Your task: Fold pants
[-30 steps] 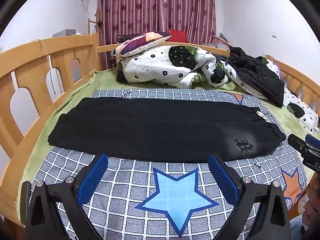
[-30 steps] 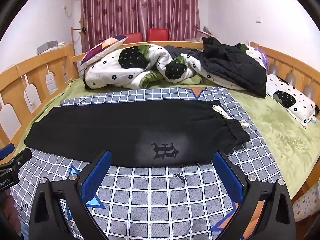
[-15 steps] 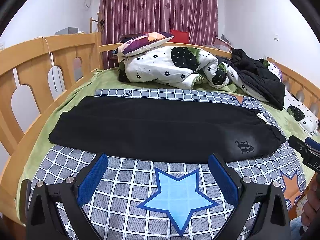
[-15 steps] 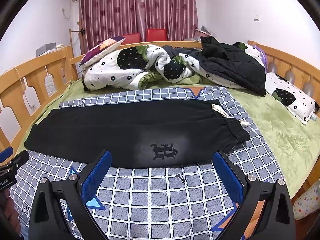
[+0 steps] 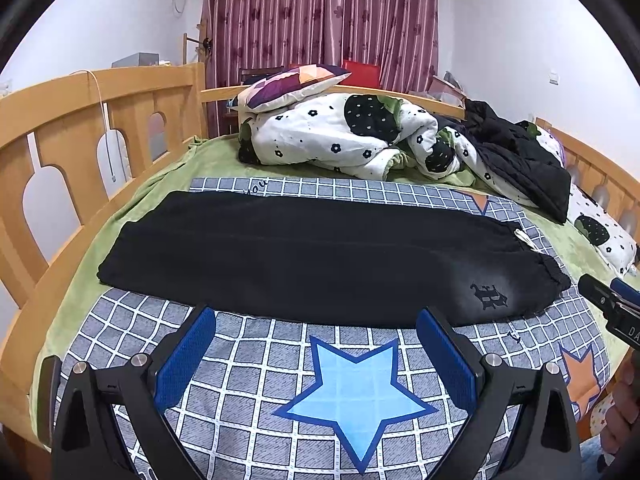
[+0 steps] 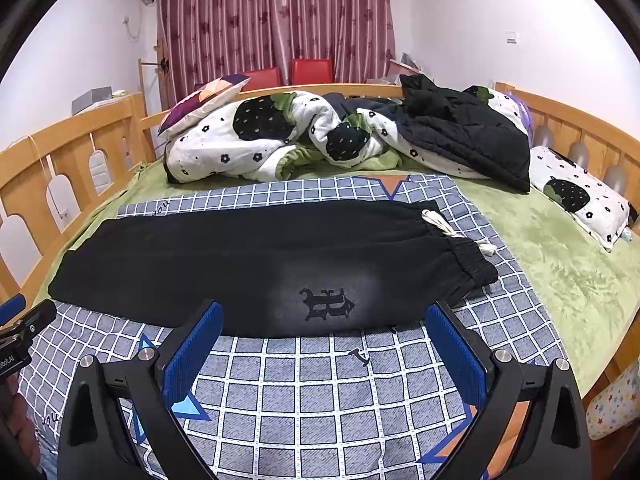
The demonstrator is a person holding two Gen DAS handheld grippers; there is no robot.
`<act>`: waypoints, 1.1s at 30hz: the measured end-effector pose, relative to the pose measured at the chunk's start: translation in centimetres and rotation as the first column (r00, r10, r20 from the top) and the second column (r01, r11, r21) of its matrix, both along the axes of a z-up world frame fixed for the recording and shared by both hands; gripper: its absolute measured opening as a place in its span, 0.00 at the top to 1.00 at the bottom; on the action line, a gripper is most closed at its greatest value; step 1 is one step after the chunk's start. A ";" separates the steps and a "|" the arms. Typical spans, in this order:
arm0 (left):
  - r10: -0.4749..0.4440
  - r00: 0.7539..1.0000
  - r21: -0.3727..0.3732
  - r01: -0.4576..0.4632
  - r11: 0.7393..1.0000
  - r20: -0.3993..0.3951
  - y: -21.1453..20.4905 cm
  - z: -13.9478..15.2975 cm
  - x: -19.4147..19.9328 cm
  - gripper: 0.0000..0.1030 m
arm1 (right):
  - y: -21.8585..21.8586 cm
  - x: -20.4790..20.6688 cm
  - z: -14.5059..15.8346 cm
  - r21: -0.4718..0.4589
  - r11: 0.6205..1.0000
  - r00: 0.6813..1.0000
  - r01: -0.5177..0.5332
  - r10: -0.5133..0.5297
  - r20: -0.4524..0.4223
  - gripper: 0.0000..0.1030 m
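Observation:
Black pants [image 5: 320, 256] lie flat across the checked bedspread, folded lengthwise, cuffs at the left, waistband with a white drawstring [image 6: 452, 230] at the right. A dark logo [image 6: 326, 304] sits near the waist. My left gripper [image 5: 316, 318] is open and empty, just short of the pants' near edge at mid-length. My right gripper [image 6: 322, 314] is open and empty, its blue pads [image 6: 192, 350] at the near edge under the logo. The pants show in the right wrist view [image 6: 240, 256] too. Each gripper shows at the edge of the other's view.
A grey checked bedspread [image 5: 248, 364] with blue stars covers a green sheet [image 6: 560, 264]. A rumpled white quilt [image 5: 340, 136], a pillow [image 5: 288, 84] and a black jacket [image 6: 460, 132] lie at the far side. Wooden rails [image 5: 80, 128] bound the bed left and right.
Both grippers have moved a little forward and down toward the near edge of the pants. The pants have not moved. Both stay open.

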State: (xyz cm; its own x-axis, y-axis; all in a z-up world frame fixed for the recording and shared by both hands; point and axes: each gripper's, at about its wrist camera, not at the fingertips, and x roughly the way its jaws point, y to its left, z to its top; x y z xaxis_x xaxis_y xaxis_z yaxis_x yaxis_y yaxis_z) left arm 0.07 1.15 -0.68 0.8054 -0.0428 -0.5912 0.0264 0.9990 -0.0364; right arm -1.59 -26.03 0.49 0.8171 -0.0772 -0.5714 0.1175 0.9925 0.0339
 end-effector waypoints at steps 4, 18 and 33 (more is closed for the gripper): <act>0.001 1.000 -0.001 -0.001 1.000 0.001 0.1 0.0 0.0 0.02 | 0.0 0.0 0.0 -0.002 1.000 1.000 0.002 -0.002 -0.001 0.03; 0.004 1.000 -0.005 -0.004 1.000 0.002 0.0 0.2 0.0 0.02 | -0.4 0.0 0.1 -0.006 1.000 1.000 0.010 -0.010 -0.004 0.03; 0.005 1.000 -0.011 -0.005 1.000 0.004 0.1 0.2 0.0 0.02 | -0.4 -0.1 -0.1 -0.009 1.000 1.000 0.015 -0.015 -0.001 0.03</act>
